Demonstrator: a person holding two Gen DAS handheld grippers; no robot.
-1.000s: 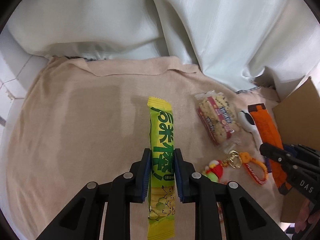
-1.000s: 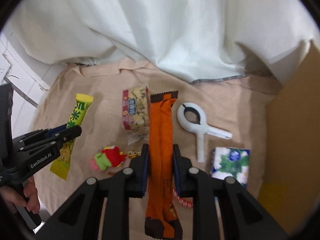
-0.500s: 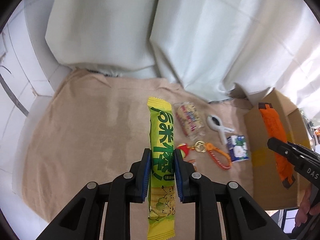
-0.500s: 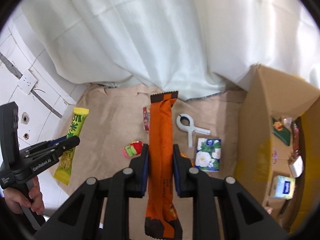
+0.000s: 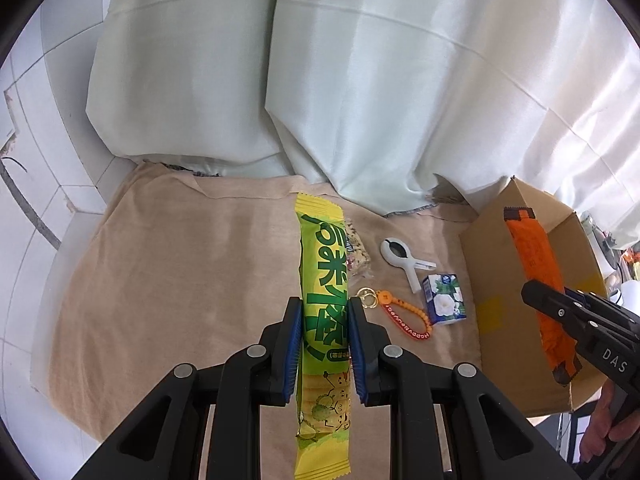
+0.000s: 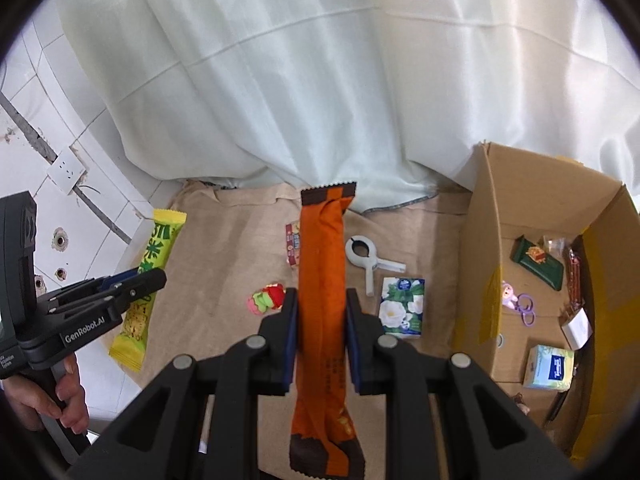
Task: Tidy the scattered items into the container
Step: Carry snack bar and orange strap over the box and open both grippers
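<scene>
Both packets have risen well clear of the beige cloth [image 5: 168,280] since a second ago. The left tongs [image 5: 324,336] clench the green snack bar [image 5: 322,300]; the right tongs [image 6: 318,332] clench the orange wrapper [image 6: 322,264]. The cardboard box [image 6: 480,240], lower right, now shows its contents, so dropping in seems next. The counter is probably under the cloth; pale curtains [image 6: 320,80] hang behind.

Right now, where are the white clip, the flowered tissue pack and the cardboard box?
white clip [image 6: 361,251]: right wrist view, on its ring head.
flowered tissue pack [image 6: 402,307]: right wrist view, printed top face.
cardboard box [image 6: 478,240]: right wrist view, near side wall.
</scene>
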